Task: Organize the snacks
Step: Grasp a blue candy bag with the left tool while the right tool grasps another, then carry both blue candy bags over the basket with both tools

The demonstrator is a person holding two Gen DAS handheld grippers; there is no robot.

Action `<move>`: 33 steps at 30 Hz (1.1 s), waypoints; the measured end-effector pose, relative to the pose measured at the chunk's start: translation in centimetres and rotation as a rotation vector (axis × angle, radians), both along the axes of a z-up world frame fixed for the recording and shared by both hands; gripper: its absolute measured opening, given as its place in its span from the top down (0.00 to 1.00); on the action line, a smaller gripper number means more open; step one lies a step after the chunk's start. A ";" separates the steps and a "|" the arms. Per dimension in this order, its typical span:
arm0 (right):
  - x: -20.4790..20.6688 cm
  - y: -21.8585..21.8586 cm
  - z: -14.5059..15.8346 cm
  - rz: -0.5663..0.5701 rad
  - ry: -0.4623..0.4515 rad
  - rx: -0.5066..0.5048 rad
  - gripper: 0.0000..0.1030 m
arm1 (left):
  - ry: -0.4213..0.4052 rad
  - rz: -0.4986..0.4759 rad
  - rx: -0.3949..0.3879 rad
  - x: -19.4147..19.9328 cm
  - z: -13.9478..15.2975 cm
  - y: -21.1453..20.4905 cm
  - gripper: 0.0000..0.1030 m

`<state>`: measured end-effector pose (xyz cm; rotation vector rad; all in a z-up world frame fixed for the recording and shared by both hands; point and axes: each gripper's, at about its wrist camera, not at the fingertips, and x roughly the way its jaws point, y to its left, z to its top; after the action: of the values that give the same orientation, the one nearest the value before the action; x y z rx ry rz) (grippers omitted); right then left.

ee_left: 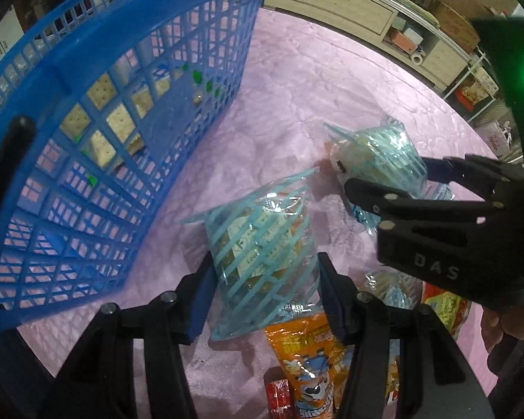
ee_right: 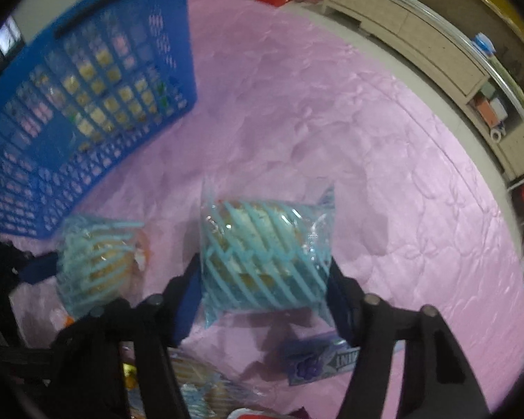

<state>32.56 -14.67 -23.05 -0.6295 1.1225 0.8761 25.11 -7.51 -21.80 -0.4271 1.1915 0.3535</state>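
Observation:
My left gripper (ee_left: 262,279) is shut on a clear packet with light blue stripes (ee_left: 262,255), held above the pink cloth just right of the blue mesh basket (ee_left: 97,160). My right gripper (ee_right: 263,276) is shut on a second striped packet (ee_right: 265,255); in the left wrist view that packet (ee_left: 377,153) and gripper (ee_left: 387,178) show to the right. The left-held packet (ee_right: 97,262) shows at the left of the right wrist view. Cracker packs (ee_left: 101,122) lie inside the basket (ee_right: 87,111).
Below the grippers lie an orange cartoon snack bag (ee_left: 311,373), a small red packet (ee_left: 277,398), a red-yellow bag (ee_left: 447,310) and a purple packet (ee_right: 318,359). A beige low cabinet (ee_right: 436,56) stands beyond the pink cloth (ee_right: 332,122).

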 end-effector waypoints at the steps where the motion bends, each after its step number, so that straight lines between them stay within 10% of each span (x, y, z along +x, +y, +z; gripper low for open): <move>1: 0.0 -0.4 0.2 -0.013 0.008 0.015 0.35 | -0.004 -0.003 -0.003 -0.1 0.2 -0.1 0.49; 17: -5.2 -9.0 9.7 -0.299 -0.069 0.107 0.36 | -0.225 -0.209 0.024 -4.2 9.7 -2.2 0.49; 33: -13.7 -7.8 17.2 -0.414 -0.149 0.142 0.35 | -0.298 -0.325 0.021 -11.8 16.0 2.6 0.49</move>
<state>18.85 -22.51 -5.81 -0.3211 0.9978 0.5366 13.32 -4.89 -5.84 -0.2509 0.9444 0.0185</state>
